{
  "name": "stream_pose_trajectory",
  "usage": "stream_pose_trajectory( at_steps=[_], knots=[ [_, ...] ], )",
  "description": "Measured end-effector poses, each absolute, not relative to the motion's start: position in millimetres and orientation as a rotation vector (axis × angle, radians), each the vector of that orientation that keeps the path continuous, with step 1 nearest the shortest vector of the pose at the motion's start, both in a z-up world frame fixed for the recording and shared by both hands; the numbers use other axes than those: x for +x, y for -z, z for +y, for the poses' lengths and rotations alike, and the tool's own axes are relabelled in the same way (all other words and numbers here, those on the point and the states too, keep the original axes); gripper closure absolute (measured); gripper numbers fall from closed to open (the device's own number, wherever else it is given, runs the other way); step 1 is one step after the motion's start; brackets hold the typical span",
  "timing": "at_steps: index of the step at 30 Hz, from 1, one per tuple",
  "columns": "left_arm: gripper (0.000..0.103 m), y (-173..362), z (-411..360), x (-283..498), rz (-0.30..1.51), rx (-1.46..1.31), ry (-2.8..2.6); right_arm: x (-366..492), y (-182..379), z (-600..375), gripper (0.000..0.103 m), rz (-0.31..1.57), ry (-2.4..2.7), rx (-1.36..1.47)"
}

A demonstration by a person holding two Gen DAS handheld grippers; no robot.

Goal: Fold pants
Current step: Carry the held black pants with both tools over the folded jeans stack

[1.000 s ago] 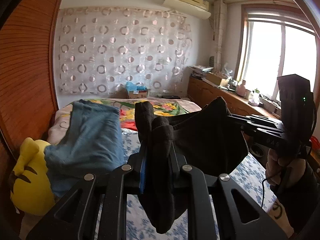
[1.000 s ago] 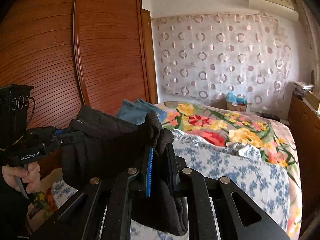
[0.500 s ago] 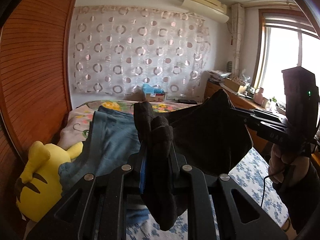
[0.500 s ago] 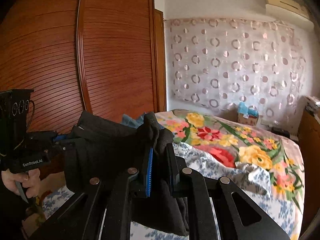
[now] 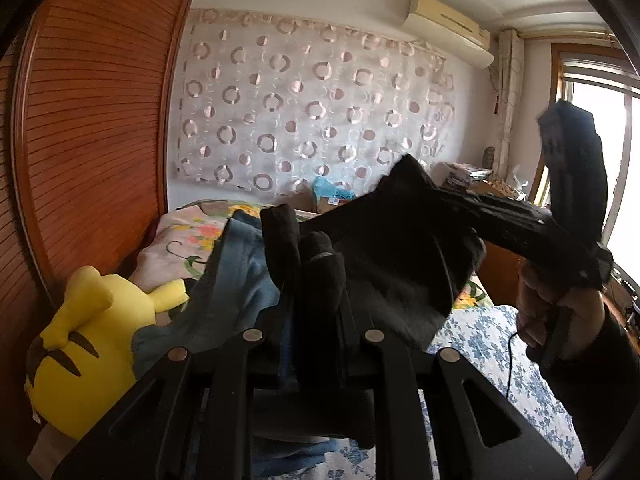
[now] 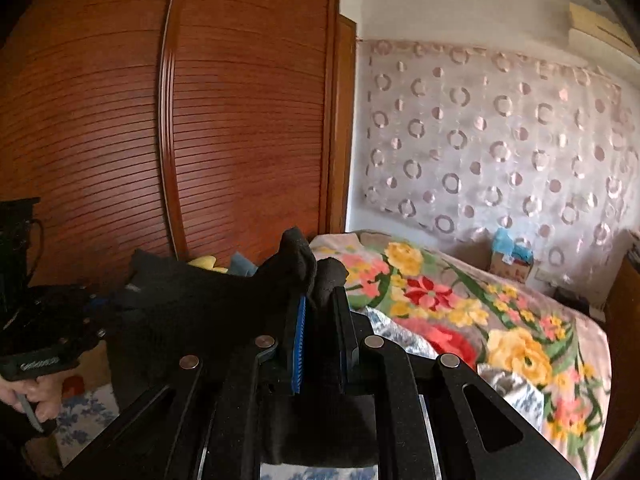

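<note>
The black pants (image 5: 384, 264) hang in the air above the bed (image 6: 460, 312), stretched left to right between the two tools. The left tongs (image 5: 312, 304) pinch one bunched end, the right tongs (image 6: 320, 320) pinch the other, so neither hand is nearer. The coming fold likely turns on this span. Lettering on the left tool's body is too blurred to read.

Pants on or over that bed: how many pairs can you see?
2. Black pants are held up in the air by both tools; blue jeans lie on the bed beside the yellow plush toy. Others may be hidden.
</note>
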State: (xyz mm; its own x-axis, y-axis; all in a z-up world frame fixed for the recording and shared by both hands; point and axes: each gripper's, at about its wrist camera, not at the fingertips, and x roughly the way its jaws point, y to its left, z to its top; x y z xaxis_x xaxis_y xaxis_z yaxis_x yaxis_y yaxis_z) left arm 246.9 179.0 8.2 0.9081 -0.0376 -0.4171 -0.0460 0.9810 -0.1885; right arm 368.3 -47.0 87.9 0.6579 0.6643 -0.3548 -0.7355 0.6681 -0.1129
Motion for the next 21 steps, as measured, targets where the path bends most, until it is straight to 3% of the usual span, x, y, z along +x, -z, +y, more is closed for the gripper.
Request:
stream_pose_trajectory(
  at_steps=[20,21],
  knots=[
    [0.085,21.9,208.6,232.3,0.462,-0.298,-0.125,453.0,-78.7,58.0,0.090,0.376,-0.941,-0.388],
    [0.084,22.8,208.8,232.7,0.463,-0.301,-0.126,453.9,-80.3,57.4,0.084,0.376,-0.938,-0.387]
  ],
)
